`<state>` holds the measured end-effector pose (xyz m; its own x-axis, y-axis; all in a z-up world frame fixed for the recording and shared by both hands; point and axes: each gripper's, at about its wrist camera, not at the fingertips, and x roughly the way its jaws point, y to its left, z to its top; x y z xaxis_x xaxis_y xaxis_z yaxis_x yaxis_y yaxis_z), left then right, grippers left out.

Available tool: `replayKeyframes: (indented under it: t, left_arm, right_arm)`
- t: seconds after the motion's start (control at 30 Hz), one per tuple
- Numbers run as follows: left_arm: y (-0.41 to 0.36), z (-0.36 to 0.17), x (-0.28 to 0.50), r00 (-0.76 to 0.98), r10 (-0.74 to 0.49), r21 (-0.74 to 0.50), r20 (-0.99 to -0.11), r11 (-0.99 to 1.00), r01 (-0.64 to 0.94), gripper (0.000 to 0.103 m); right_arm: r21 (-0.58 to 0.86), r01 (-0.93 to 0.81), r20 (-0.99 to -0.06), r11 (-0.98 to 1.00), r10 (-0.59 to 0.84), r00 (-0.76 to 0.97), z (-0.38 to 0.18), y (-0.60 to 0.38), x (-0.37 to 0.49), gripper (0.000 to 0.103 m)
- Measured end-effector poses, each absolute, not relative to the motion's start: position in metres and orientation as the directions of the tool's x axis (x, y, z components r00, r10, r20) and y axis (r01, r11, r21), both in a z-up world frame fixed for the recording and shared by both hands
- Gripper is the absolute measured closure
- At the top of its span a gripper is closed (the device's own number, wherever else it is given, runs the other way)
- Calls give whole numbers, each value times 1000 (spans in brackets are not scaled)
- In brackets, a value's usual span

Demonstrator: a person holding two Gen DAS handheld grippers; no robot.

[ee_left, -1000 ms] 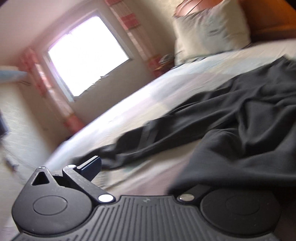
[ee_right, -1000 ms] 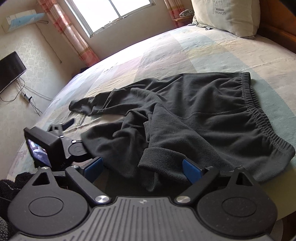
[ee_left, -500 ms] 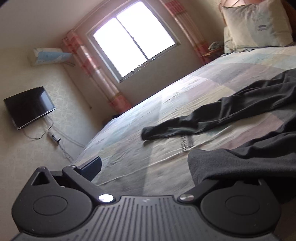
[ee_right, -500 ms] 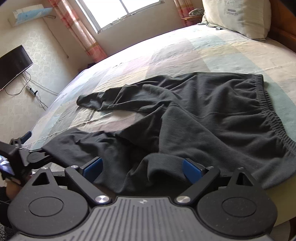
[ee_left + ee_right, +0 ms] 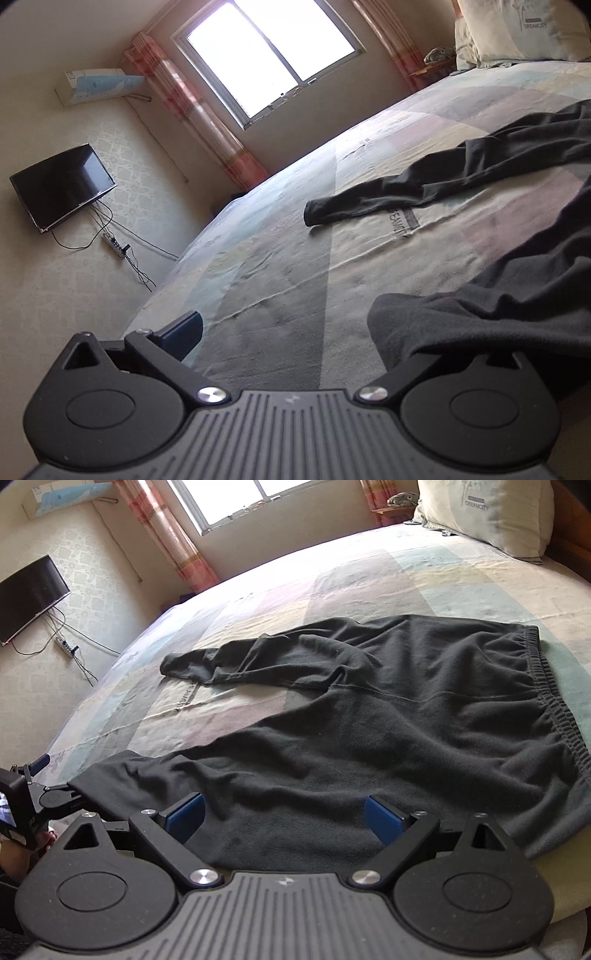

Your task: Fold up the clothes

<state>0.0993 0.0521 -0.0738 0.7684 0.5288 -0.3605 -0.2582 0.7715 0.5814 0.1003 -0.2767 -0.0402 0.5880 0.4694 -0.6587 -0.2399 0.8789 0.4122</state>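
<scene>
Sprawling dark sweatpants [image 5: 388, 716] on bed [image 5: 369, 579], legs splayed; both hand-held grippers agape.

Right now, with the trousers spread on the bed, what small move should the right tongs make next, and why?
Probably close the right tongs on the near leg of the black trousers: they stand open with its edge between them. The far leg lies splayed apart, so the near one likely needs gripping before it is laid over.

You can read "DREAMCITY" printed in grey on the cream fabric pillow [image 5: 524, 29] at the head of the bed, and again on the pastel patchwork bedsheet [image 5: 400, 223] beside the trouser leg.
</scene>
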Motion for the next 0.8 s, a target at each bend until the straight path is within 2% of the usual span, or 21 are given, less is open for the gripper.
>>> replayKeyframes:
  t: [0.27,0.47,0.73,0.8]
  left_arm:
    - [55,-45,70,782,530,549,-330,781,-297,0]
    - [71,-57,66,711,460,514,-532,843,-160,0]
    - [69,-57,52,668,410,527,-621,849,-31,0]
    - [70,-56,48,655,384,517,-651,856,13,0]
  right_arm:
    - [379,-138,-697,915,380,608,-59,-304,106,7]
    - [377,-16,-665,926,282,691,-66,-355,127,7]
    - [360,92,-679,928,194,708,-109,-405,175,7]
    - [335,83,-648,939,165,743,-112,-413,176,7]
